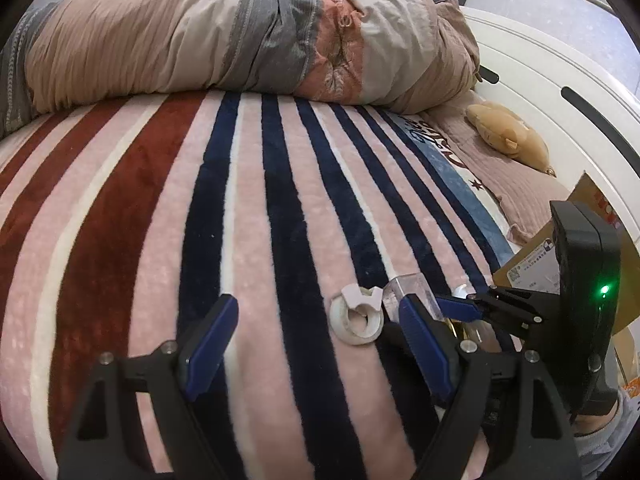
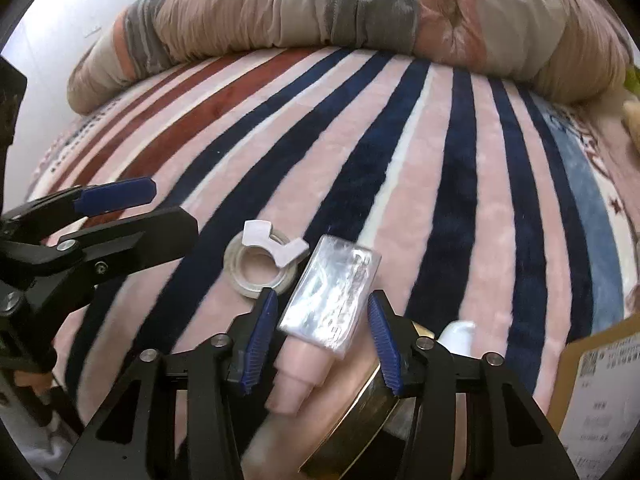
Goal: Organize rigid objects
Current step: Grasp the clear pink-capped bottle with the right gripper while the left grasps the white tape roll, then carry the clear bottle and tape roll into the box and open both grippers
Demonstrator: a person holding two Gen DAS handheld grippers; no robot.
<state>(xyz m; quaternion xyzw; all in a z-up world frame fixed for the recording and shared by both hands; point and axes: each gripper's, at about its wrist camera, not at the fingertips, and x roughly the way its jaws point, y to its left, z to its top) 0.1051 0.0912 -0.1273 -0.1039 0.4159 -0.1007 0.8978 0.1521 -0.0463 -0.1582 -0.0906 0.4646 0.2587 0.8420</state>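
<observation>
A clear plastic bottle with a pink cap lies on the striped blanket between the open fingers of my right gripper; the pads stand apart from it on both sides. A white tape roll with a white clip on it lies just left of the bottle. A gold-edged object and a small white cap lie by the right finger. My left gripper is open and empty, with the tape roll near its right finger. The bottle's end shows beyond that finger. The right gripper is at the right of the left wrist view.
A rolled quilt lies across the far side of the bed. A cardboard box stands at the right edge, also in the left wrist view. A tan plush toy rests by the white headboard.
</observation>
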